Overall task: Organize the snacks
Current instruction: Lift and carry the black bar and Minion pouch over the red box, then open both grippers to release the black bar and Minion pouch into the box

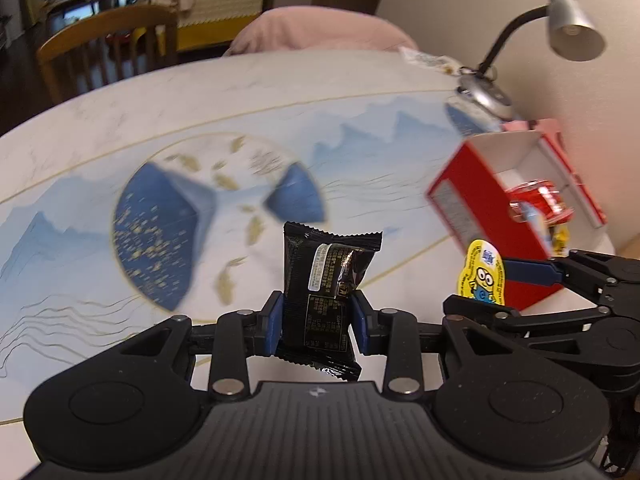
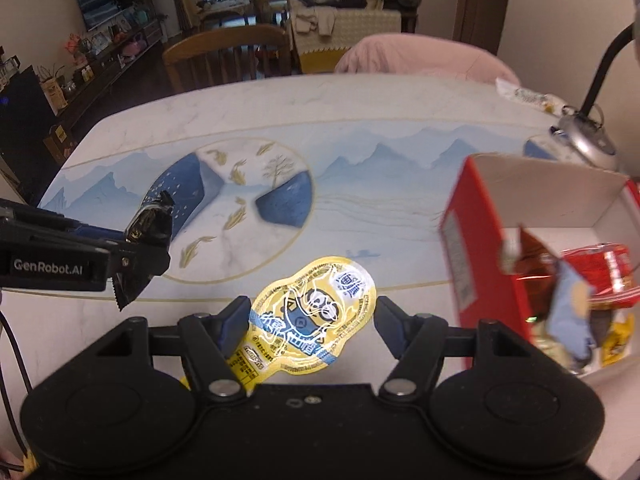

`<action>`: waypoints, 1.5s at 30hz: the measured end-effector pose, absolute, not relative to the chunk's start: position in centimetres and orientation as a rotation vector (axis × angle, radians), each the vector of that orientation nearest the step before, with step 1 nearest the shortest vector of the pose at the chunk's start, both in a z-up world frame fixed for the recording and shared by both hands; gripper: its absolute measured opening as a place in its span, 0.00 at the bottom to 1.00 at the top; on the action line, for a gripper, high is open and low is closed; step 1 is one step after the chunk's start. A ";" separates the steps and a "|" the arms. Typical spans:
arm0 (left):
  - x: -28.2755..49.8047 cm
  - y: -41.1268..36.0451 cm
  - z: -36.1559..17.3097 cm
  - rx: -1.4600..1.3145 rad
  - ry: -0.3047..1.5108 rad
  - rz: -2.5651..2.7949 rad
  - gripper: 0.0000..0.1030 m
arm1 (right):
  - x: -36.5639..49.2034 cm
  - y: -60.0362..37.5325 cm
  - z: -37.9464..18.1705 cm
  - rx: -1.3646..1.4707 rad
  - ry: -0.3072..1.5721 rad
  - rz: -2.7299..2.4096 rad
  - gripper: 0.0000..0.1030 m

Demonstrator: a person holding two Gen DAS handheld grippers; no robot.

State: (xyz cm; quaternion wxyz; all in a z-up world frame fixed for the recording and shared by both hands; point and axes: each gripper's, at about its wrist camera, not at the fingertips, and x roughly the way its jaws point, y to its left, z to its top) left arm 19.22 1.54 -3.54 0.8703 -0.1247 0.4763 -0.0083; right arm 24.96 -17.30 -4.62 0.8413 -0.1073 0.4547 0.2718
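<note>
The right gripper, clamped on the yellow pouch, is nearer the box than the left gripper clamping the black packet.

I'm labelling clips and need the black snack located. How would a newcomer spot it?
Start at the painted table, then the left claw above it. The black snack packet stands upright between its blue pads, dark with crimped ends, unlike the yellow cartoon pouch in the right claw.
</note>
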 end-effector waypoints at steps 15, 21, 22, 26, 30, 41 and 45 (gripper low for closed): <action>23.6 -9.5 2.0 -0.174 0.913 -0.163 0.33 | 28.0 -27.3 -0.5 -0.207 0.843 0.462 0.64; 26.5 -13.4 2.0 -0.147 0.930 -0.202 0.33 | 30.2 -31.0 -0.5 -0.180 0.830 0.409 0.64; 27.1 -14.0 1.9 -0.142 0.936 -0.206 0.33 | 30.7 -31.6 -0.6 -0.177 0.831 0.398 0.65; 29.0 -16.3 1.7 -0.107 0.945 -0.221 0.33 | 32.2 -34.0 -1.0 -0.156 0.841 0.360 0.65; 31.1 -18.1 0.9 -0.100 0.977 -0.231 0.33 | 33.8 -35.7 -1.8 -0.155 0.850 0.327 0.65; 35.5 -23.1 -2.1 -0.004 1.054 -0.244 0.33 | 37.8 -39.1 -5.5 -0.206 0.906 0.268 0.65; 36.4 -24.4 -3.5 0.018 1.077 -0.248 0.33 | 38.8 -39.6 -6.7 -0.223 0.924 0.246 0.65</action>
